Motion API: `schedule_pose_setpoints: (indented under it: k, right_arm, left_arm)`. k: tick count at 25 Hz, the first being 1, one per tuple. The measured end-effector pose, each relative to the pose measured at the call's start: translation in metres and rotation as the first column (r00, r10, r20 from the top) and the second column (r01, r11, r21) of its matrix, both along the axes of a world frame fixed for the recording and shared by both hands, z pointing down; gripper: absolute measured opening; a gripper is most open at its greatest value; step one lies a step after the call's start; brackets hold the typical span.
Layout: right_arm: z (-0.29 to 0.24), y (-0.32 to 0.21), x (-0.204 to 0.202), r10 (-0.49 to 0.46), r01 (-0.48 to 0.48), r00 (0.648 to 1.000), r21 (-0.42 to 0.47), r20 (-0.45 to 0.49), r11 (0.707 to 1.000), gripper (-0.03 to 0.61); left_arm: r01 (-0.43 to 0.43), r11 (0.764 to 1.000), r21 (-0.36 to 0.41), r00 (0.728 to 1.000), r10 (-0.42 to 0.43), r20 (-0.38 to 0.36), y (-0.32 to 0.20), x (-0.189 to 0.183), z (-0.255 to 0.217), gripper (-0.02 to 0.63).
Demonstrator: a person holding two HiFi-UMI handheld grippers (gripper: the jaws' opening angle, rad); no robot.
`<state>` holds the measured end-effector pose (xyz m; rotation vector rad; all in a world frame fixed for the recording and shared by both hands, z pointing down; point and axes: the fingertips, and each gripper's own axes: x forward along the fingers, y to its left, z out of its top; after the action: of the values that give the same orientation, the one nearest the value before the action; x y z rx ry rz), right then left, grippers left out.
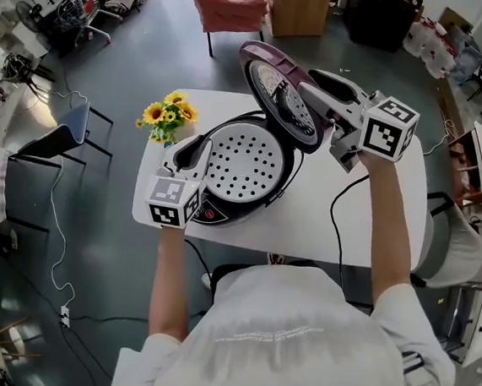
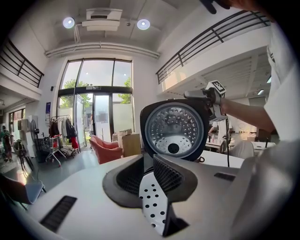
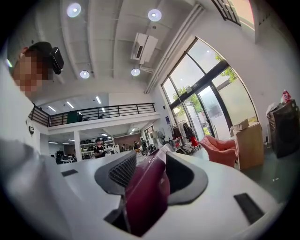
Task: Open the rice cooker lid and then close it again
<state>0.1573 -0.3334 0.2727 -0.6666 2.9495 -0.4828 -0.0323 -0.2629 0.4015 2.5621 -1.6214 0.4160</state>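
Rice cooker [image 1: 221,205] mid-table [image 1: 373,234]. Lid [image 1: 277,100] open, near upright, inner face toward the person. Right gripper [image 3: 151,161] clamped on the lid's maroon rim, seen only in its own view. Left gripper [image 2: 148,159] pinching the perforated steamer tray [image 1: 245,163] at its edge.

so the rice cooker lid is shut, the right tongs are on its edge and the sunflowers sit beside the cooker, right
Not quite: the lid is not shut. It stands raised open, as the head view shows. The rest holds: the right tongs are on its edge, and the sunflowers sit beside the cooker.
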Motion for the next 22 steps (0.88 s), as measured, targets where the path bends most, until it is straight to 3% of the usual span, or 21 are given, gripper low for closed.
schedule_pose_setpoints:
  k: [7, 12, 22]
  right_arm:
    - [0.004, 0.018, -0.019, -0.035, 0.038, 0.998, 0.057, -0.054, 0.998, 0.196]
    - [0.006, 0.024, -0.026, 0.009, -0.001, 0.996, 0.085, -0.094, 0.996, 0.196]
    - [0.026, 0.068, -0.074, -0.04, 0.091, 0.958, 0.171, -0.283, 0.981, 0.233]
  left_arm:
    - [0.031, 0.999, -0.011, 1.0, -0.031, -0.003, 0.014, -0.022, 0.001, 0.072]
    - [0.036, 0.999, -0.034, 0.999, -0.036, 0.001, 0.026, -0.043, 0.001, 0.072]
    - [0.042, 0.999, -0.032, 0.999, -0.043, -0.026, 0.035, -0.084, -0.009, 0.072]
